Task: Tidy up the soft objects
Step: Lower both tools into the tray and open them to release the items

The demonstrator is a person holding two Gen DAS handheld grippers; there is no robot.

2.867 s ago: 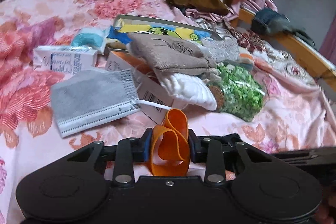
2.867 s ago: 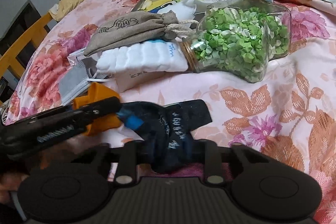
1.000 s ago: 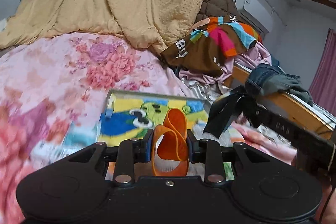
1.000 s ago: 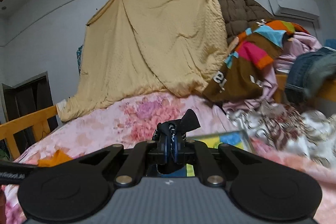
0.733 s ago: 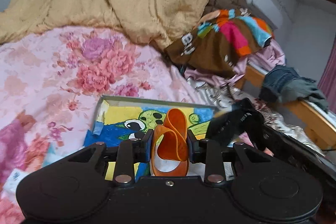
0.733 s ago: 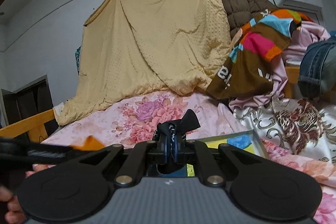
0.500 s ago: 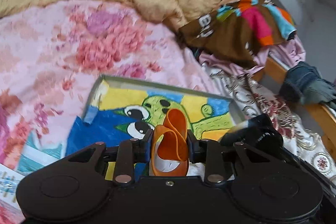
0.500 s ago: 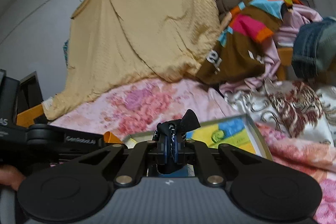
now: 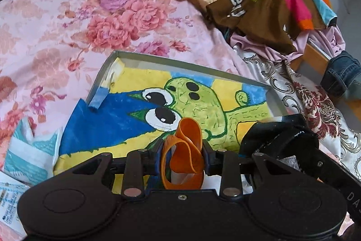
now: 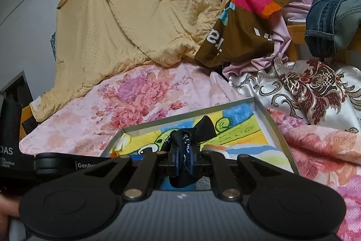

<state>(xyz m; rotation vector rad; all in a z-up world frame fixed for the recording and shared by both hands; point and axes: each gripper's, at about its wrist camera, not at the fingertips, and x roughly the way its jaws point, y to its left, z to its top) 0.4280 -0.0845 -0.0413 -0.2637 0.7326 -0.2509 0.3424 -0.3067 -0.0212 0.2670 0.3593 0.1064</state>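
My left gripper [image 9: 182, 158] is shut on a folded orange band [image 9: 183, 155] and holds it over the near part of a shallow grey tray [image 9: 158, 60] with a cartoon picture inside. My right gripper [image 10: 184, 160] is shut on a crumpled dark blue cloth [image 10: 187, 150] and holds it above the same tray [image 10: 268, 121], next to the left gripper. In the left wrist view the right gripper's dark body [image 9: 282, 137] sits at the right over the tray.
The tray lies on a pink flowered bedspread [image 9: 67, 26]. A tan quilt [image 10: 135, 15] hangs behind. A pile of clothes [image 9: 282, 3] and jeans [image 10: 331, 22] lie at the right by the wooden bed rail. Packets and boxes [image 9: 22, 150] lie left of the tray.
Both grippers lifted their loads off the bedspread near the jar and mask and moved forward over the tray. In the last half second they tilted down toward it.
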